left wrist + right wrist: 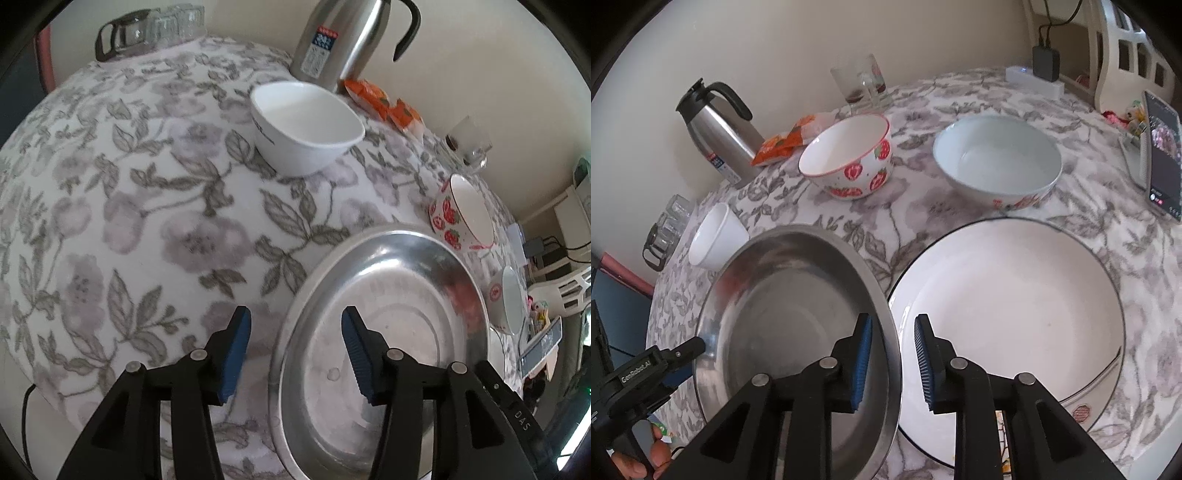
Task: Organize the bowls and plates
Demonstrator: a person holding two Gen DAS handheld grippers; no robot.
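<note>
You are straddling opposite rims of the steel dish (790, 314), resting beside the white plate (1015, 314), with left gripper (295, 354) and right gripper (892, 363) both unclamped, so lifting now risks it slipping and clattering.

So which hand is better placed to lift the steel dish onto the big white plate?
Probably the right. Its tool straddles the steel dish rim on the side next to the white plate, pads not yet pressing. The left tool straddles the far rim.
</note>
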